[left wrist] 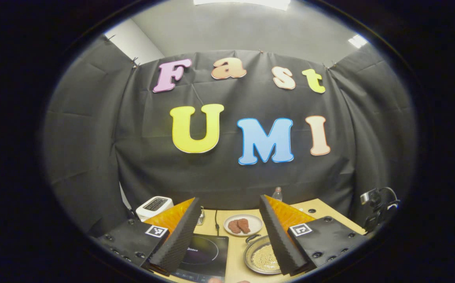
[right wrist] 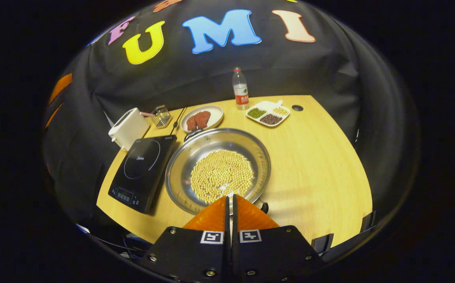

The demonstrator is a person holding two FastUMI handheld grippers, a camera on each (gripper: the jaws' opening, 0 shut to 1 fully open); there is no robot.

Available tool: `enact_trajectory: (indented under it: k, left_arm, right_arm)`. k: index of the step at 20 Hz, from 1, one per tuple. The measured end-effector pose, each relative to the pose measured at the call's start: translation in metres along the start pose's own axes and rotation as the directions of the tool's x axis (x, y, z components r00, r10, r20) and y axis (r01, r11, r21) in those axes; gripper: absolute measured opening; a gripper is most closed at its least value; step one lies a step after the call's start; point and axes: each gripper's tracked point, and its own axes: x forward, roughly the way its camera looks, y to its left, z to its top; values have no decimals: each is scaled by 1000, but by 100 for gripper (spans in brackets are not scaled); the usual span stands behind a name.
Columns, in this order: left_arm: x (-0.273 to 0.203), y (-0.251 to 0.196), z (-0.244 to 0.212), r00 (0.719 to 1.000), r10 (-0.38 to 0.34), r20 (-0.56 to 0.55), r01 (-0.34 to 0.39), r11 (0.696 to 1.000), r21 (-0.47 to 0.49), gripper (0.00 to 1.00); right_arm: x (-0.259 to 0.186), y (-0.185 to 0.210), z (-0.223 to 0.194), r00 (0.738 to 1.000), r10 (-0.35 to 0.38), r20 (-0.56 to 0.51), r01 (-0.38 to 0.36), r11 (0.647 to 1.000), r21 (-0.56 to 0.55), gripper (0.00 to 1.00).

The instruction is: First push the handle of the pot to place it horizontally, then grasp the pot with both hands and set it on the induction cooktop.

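While the wide, shallow stainless-steel pot [right wrist: 218,169], its floor covered with pale yellow beans, sits on the light wooden table [right wrist: 321,165] just right of the flat black induction cooktop [right wrist: 143,173], both grippers hover above the near table edge. The right gripper [right wrist: 230,201] has its fingers closed together on nothing, tips poised over the pot's near rim beside a small dark handle [right wrist: 263,206]. A second dark handle [right wrist: 191,135] projects from the far rim, so the handle axis runs roughly away from this gripper, slanting left; judged against the task, it is not yet horizontal. The right gripper is the nearer one, with the pot directly ahead and below. In the left gripper view, the left gripper [left wrist: 227,236] is spread wide and empty, raised, with the cooktop under its left finger and the pot partly behind its right finger.
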Motion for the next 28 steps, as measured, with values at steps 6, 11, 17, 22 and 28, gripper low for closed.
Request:
enact_trajectory:
  k: [6, 11, 17, 22, 28]
  left_arm:
    - [-10, 5, -6, 999, 36, -17, -36, 999, -12, 95]
    - [-17, 12, -9, 997, 66, -29, -66, 998, -7, 97]
    - [-20, 14, -12, 996, 80, -45, -80, 997, -13, 96]
    - [-20, 3, -10, 997, 67, -41, -68, 998, -9, 99]
    - [-19, -13, -5, 999, 46, -19, -46, 999, -18, 96]
  right_arm:
    - [27, 12, -54, 981, 44, -190, -47, 999, -8, 1]
    - [49, 13, -76, 965, 38, -261, -42, 999, -8, 1]
    - [63, 6, -81, 963, 17, -268, -16, 1000, 8, 1]
    - [60, -22, -72, 968, -26, -249, 34, 999, 28, 1]
    - [55, -63, -64, 970, -64, -236, 91, 990, 106, 1]
